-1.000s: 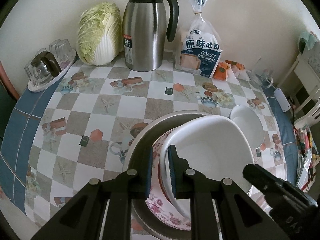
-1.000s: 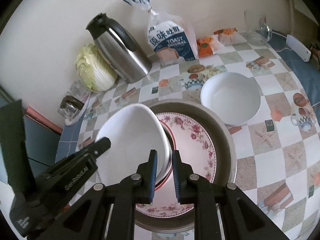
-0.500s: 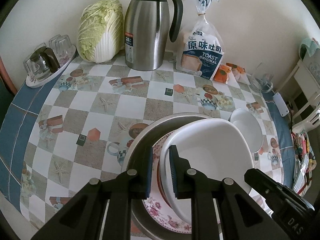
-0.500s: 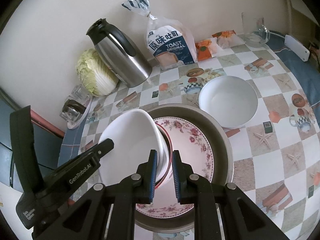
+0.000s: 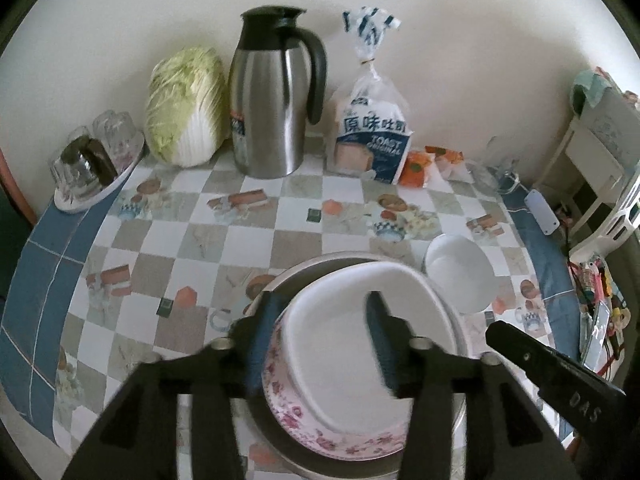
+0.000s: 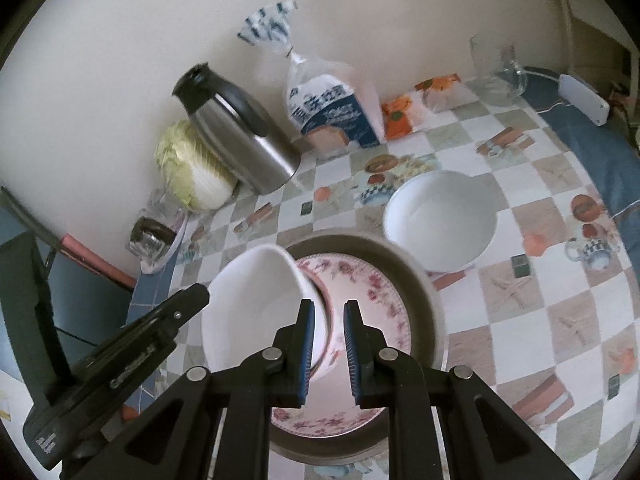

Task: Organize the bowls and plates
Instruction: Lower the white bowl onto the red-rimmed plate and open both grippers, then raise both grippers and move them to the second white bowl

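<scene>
Left claw point(image 5: 320, 344) has just been opening, its pads no longer pinching the white bowl point(image 5: 360, 344); right claw point(image 6: 328, 348) is clamping that tilted bowl's rim over the floral plate point(image 6: 360, 300) in the metal pan point(image 6: 420, 292), second white bowl point(image 6: 440, 220) sitting beyond on the bench point(image 6: 540, 320)

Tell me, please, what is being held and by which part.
The right hand-held gripper pinches the tilted white bowl by its rim; the left hand-held gripper has just been opening, holding nothing.
</scene>
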